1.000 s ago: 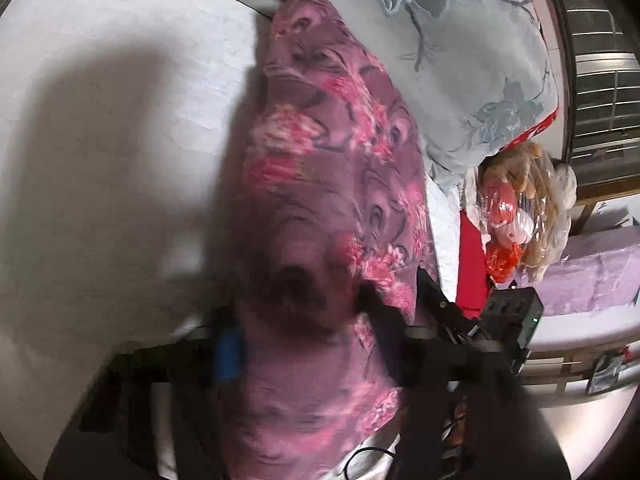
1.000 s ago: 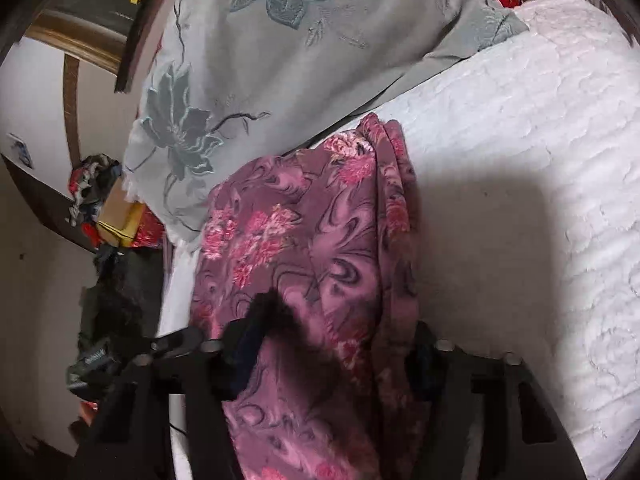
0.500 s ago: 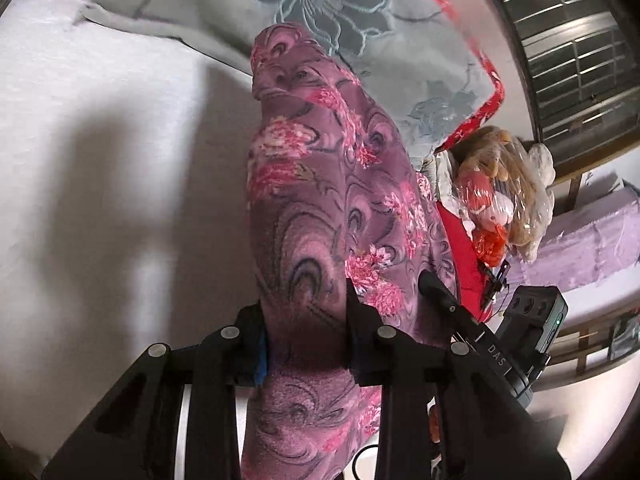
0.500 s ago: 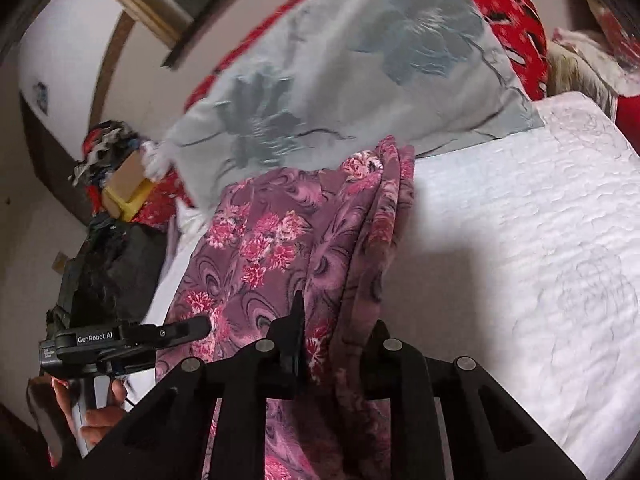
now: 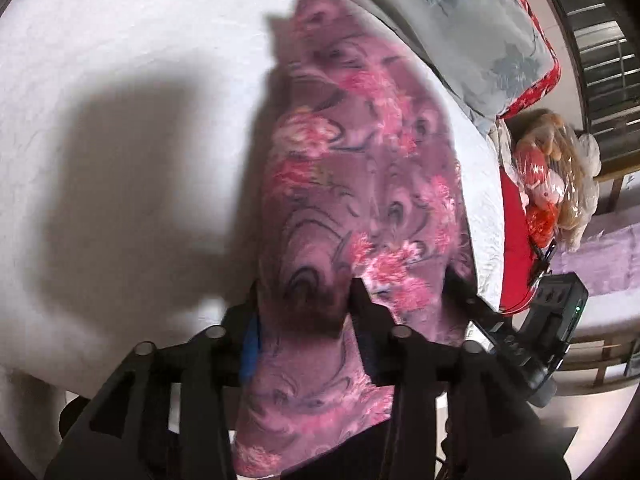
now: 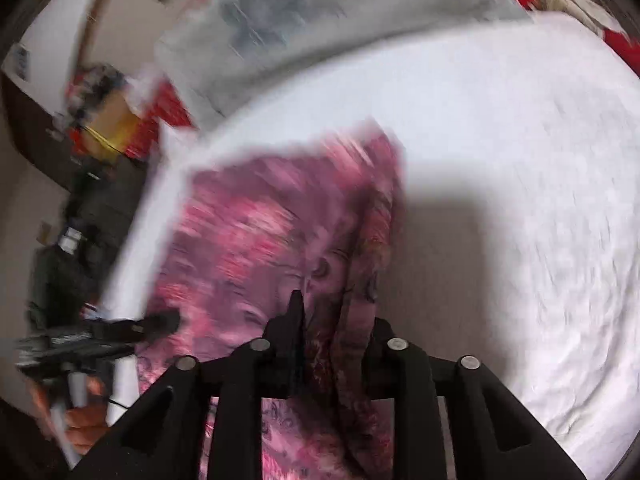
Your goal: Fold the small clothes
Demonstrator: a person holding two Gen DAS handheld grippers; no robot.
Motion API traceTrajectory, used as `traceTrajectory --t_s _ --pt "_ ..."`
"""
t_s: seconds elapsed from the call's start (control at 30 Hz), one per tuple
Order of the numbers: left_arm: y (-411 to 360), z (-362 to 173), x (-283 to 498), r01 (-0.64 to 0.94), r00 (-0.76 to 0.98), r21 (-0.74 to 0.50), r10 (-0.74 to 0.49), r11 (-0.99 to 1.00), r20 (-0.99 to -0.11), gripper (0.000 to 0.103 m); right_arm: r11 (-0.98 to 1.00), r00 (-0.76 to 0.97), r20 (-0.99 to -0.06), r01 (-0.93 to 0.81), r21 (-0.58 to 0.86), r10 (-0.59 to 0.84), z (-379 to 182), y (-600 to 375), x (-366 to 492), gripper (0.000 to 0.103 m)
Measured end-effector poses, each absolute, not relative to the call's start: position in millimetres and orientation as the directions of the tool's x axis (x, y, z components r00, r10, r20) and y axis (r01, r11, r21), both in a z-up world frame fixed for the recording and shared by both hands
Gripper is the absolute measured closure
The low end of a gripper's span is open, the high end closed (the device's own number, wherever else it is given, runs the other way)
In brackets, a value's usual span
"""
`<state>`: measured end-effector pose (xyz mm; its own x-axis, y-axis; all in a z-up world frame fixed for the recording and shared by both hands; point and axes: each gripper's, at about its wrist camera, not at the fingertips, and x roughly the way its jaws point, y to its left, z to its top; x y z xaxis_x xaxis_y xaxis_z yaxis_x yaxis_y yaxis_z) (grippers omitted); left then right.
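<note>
A purple garment with pink flowers (image 5: 360, 160) stretches from the white quilted bed (image 5: 120, 60) up into both grippers. My left gripper (image 5: 306, 304) has a bunched edge of it filling the gap between its fingers; the jaws are opening. In the blurred right wrist view the same garment (image 6: 260, 240) lies on the bed (image 6: 500, 160), and my right gripper (image 6: 334, 320) holds a thick fold between its fingers, its jaws opening too. The left gripper's tip (image 6: 160, 322) shows at the garment's left edge, with a hand (image 6: 80, 420) below it.
A grey flowered pillow (image 5: 460, 12) lies at the bed's far end, with red fabric (image 5: 516, 232) beside it. A plush toy in a plastic bag (image 5: 556, 184) and a barred window (image 5: 600, 40) are to the right. Clutter (image 6: 100, 120) is stacked off the bed's left side.
Both grippers have moved across the bed with the garment, whose far end now lies clear of the pillow. The cloth stays between both pairs of fingers, and the right view has gone blurred.
</note>
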<state>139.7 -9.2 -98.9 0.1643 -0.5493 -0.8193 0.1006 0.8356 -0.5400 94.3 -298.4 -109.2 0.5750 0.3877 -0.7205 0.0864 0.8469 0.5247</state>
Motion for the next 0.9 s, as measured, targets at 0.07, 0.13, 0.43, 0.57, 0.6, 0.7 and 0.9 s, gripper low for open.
traceTrajectory --t_s 0.07,0.13,0.43,0.57,0.6,0.7,0.9 --pt "-2.1 -90.0 141.4 0.107 0.175 -0.559 -0.569 0.822 -0.804 0.064 0.832 0.588 -0.709 0.107 0.545 0.389 -102.1 -311.3 89.8 0.068" --pt "-2.2 -71.3 145.6 0.136 0.232 -0.55 -0.566 0.824 -0.791 0.066 0.862 0.633 -0.707 0.119 0.493 0.317 -82.6 -321.3 88.1 0.067" --pt "-82.0 -45.5 215.4 0.274 0.405 -0.273 -0.368 0.922 -0.837 0.064 0.924 0.684 -0.657 -0.068 0.377 0.319 -55.5 -276.0 147.1 0.069" --pt "-91.8 -88.5 253.4 0.218 0.348 -0.172 -0.241 0.961 -0.906 0.055 0.956 0.613 -0.755 -0.002 0.294 0.233 -96.2 -276.1 181.1 0.074" --pt "-89.5 -90.4 257.5 0.203 0.353 -0.184 -0.247 0.962 -0.902 0.054 0.951 0.624 -0.742 -0.007 0.31 0.246 -99.4 -279.8 182.5 0.075" --pt "-88.3 -79.8 260.9 0.219 0.335 -0.197 -0.263 0.956 -0.905 0.055 0.946 0.614 -0.744 -0.016 0.323 0.264 -90.3 -286.7 187.4 0.077" --pt "-39.5 -47.7 205.9 0.281 0.392 -0.247 -0.346 0.927 -0.852 0.052 0.911 0.604 -0.687 -0.19 0.367 0.403 -51.1 -292.9 135.3 0.07"
